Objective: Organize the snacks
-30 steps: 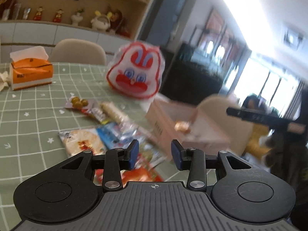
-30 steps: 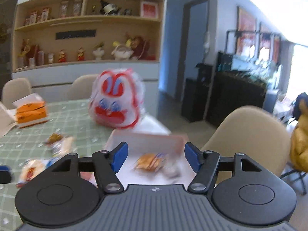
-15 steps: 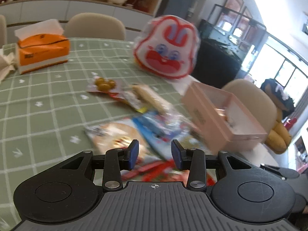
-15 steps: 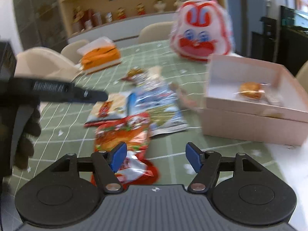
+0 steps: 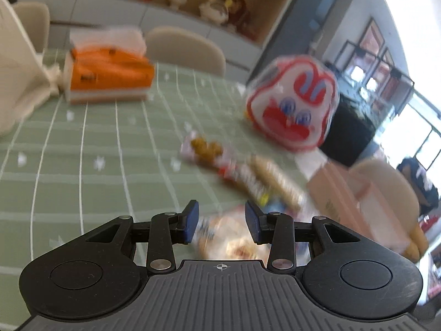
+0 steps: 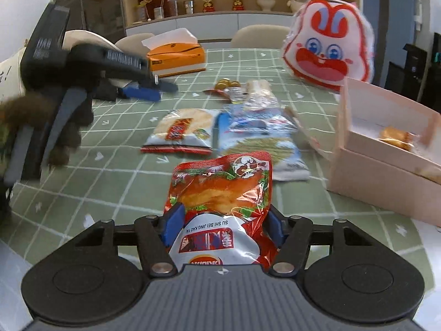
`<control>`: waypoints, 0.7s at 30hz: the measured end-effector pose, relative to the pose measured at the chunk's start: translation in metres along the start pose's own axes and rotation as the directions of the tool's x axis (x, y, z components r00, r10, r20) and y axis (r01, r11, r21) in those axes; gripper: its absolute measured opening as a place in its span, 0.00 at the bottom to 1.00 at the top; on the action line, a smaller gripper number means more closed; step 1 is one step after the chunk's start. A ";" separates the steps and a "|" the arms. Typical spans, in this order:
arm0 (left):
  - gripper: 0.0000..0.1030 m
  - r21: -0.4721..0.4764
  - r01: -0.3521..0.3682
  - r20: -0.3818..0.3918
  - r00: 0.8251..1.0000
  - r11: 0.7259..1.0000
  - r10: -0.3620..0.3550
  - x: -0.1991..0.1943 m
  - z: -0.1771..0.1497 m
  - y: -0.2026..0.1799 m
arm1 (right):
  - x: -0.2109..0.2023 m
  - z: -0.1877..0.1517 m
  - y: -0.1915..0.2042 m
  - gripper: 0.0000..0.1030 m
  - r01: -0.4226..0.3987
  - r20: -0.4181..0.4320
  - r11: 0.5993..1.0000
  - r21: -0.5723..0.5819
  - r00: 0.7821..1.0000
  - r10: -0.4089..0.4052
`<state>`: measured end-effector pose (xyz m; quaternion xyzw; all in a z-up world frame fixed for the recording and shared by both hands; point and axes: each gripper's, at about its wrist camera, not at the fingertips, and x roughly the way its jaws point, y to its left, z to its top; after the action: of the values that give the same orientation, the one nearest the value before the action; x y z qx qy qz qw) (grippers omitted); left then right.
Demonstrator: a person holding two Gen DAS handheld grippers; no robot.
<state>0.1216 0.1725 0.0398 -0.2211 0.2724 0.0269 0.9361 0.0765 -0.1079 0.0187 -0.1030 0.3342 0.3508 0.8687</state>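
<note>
A red snack packet [image 6: 220, 184] lies on the green checked tablecloth [image 6: 110, 182]. My right gripper [image 6: 224, 220] straddles its near end, jaws closing, and both blue pads touch the packet's side edges. A rice-cracker packet [image 6: 182, 131] and a blue packet [image 6: 259, 138] lie just beyond. My left gripper [image 6: 154, 89] hovers above the table at the left, held by a gloved hand [image 6: 63, 127]. In its own view, which is blurred, the left gripper [image 5: 220, 215] stands open and empty above the rice-cracker packet [image 5: 234, 242]. An open pink box [image 6: 386, 171] on the right holds one small wrapped snack [image 6: 394, 138].
A rabbit-face bag [image 6: 328, 47] stands behind the pink box. A gold-coin packet [image 6: 226, 85] and a long pale packet [image 6: 259, 91] lie mid-table. An orange tissue box [image 6: 176, 58] sits at the far side, with beige chairs [image 6: 261, 31] behind. The table's right edge runs past the box.
My right gripper has dropped from the pink box onto the red packet, now between its jaws. My left gripper has swung left across the table, and its view has turned.
</note>
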 end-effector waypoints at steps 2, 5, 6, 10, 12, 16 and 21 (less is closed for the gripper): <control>0.41 0.004 -0.024 0.026 0.999 1.000 0.023 0.008 0.015 -0.012 | -0.006 -0.007 -0.007 0.61 0.008 0.025 1.000 0.000 1.000 -0.008; 0.41 0.009 -0.013 0.011 1.000 1.000 0.013 0.048 0.040 -0.024 | -0.012 -0.010 -0.018 0.62 -0.032 0.058 0.998 0.055 0.998 0.028; 0.41 0.021 -0.033 0.013 0.999 0.999 0.032 0.065 0.047 -0.026 | -0.014 -0.010 -0.020 0.63 -0.046 0.072 0.997 0.068 0.997 0.041; 0.41 0.157 -0.198 0.025 0.980 0.968 0.196 0.129 0.061 -0.037 | -0.022 -0.015 -0.027 0.65 -0.075 0.122 0.991 0.109 0.991 0.062; 0.41 0.215 -0.225 -0.019 0.972 0.950 0.234 0.153 0.061 -0.037 | -0.025 -0.017 -0.030 0.66 -0.090 0.138 0.989 0.120 0.988 0.073; 0.45 0.268 -0.225 -0.059 0.967 0.937 0.249 0.161 0.057 -0.034 | -0.024 -0.017 -0.032 0.68 -0.107 0.138 0.986 0.130 0.986 0.088; 0.39 0.426 -0.134 -0.131 0.969 0.895 0.208 0.133 0.034 -0.035 | -0.019 -0.015 -0.035 0.68 -0.131 0.116 0.982 0.139 0.987 0.115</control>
<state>0.2572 0.1461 0.0098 0.0055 0.3705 0.0318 0.9283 0.0822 -0.1503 0.0180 0.0009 0.3177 0.3834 0.8672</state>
